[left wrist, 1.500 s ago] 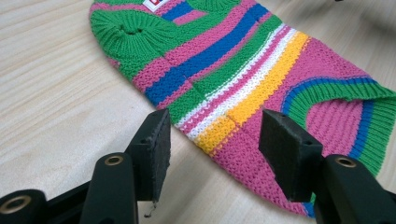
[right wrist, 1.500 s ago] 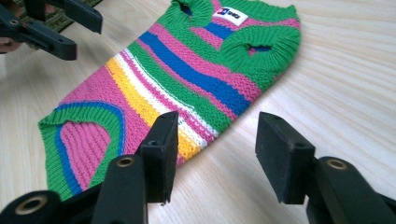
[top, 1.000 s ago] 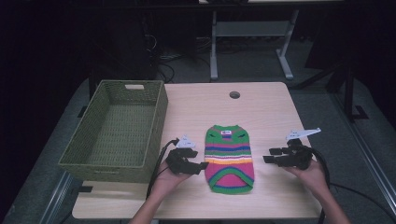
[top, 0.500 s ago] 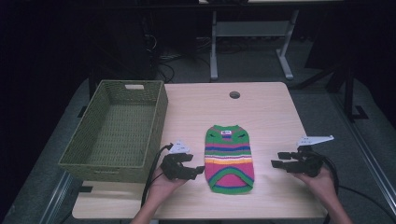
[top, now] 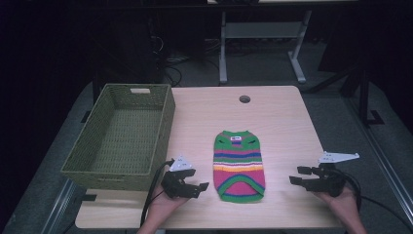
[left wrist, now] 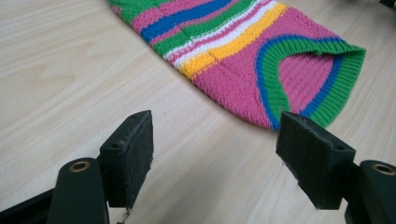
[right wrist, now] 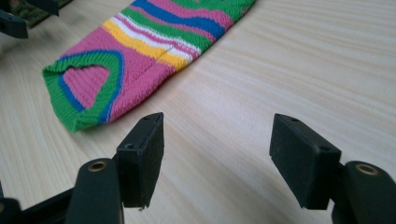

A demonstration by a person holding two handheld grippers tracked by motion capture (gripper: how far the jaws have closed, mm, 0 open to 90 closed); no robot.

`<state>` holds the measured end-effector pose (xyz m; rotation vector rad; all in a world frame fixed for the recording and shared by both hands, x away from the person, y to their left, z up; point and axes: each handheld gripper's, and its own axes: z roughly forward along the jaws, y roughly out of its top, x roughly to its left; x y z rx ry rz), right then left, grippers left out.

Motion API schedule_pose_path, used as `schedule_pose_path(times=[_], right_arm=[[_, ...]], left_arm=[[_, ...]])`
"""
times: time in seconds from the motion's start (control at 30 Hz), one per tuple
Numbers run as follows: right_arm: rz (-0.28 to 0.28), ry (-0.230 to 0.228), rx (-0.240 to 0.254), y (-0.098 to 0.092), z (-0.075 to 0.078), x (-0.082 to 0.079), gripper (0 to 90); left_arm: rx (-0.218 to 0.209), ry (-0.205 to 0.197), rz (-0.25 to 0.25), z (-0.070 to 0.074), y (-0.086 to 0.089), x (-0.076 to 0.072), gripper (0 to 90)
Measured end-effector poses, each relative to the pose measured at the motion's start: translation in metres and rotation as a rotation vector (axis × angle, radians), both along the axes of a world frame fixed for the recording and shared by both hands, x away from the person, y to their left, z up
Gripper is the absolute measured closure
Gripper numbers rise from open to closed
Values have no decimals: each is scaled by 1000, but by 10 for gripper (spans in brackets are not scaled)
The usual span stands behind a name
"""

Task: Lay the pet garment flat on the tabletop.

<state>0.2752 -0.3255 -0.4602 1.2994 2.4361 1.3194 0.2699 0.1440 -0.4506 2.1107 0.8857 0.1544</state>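
Squarely between grippers — striped sweater (top: pixel 238 165)

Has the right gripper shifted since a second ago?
Yes. The right gripper has drawn away from the striped sweater toward the table's right edge, its empty jaws opening.

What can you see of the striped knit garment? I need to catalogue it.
The striped knit garment is a small sleeveless sweater, banded green, pink, blue, white and yellow, with a white neck label and green ribbed hem. It lies flat, neck away from the person, on the wooden table, right of the basket. Nothing else touches it.
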Motion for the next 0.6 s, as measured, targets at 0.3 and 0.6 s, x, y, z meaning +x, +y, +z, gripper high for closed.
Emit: schedule_pose_path(times=[0.3,0.6], right_arm=[[-38,-29,5,-8,-5,-20,305],[-106,-98,94,-21,-6,-46,269]], left_arm=[[-8,-32,20,-2,8,-16,271],[2,-51,8,-5,10,-25,270]])
